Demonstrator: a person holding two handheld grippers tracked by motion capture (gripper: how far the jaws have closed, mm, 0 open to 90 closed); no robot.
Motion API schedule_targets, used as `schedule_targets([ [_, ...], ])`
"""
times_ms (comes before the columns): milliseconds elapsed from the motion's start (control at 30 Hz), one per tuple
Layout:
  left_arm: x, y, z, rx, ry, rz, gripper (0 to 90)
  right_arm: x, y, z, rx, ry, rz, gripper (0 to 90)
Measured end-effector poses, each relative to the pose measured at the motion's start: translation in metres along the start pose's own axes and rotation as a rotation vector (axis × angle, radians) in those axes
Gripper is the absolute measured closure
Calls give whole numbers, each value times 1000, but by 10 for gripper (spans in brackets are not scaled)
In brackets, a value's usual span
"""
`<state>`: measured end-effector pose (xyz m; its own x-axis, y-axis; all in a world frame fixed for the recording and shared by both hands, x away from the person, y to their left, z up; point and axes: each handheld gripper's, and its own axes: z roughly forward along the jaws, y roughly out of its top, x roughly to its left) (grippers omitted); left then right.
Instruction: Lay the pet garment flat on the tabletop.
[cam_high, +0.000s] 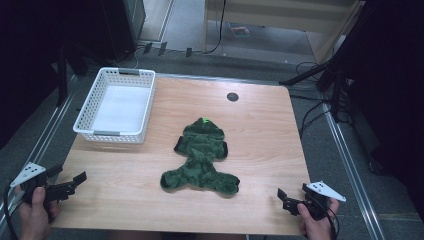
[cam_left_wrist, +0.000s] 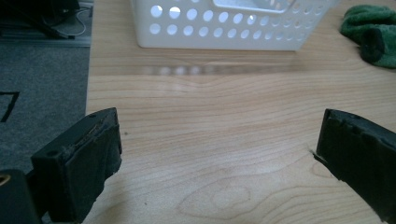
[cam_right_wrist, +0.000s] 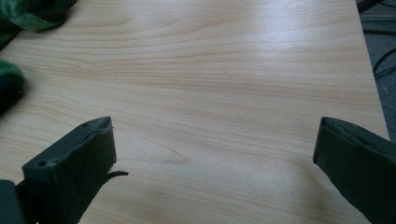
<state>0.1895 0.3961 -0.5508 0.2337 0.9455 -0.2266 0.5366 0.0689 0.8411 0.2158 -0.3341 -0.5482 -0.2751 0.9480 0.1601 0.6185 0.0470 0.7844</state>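
Left gripper view: basket (cam_left_wrist: 224, 28) cropped at top edge; green garment (cam_left_wrist: 369, 32) cropped at right edge. Right gripper view: garment cropped at left edge. Basket interior contents indiscernible.

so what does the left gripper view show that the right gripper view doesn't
The left gripper view alone has the white perforated plastic basket standing at the far side of the table, and grey floor past the table's left edge. The right gripper view alone has dark cables on the floor beyond the table's right edge. Both share the light wooden table, an edge of the green fuzzy hooded garment lying flat, and a pair of black jaws standing wide apart with nothing between them.
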Motion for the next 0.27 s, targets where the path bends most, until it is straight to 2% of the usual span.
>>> schedule_targets([
  [67, 0, 0, 1, 6, -5, 7, 3, 1, -1, 0, -7, 7, -5, 0],
  [133, 1, 0, 1, 8, -8, -3, 3, 2, -1, 1, -4, 7, -16, 0],
  [267, 6, -1, 1, -18, -6, -49, 3, 4, -1, 1, -8, -2, -24, 0],
])
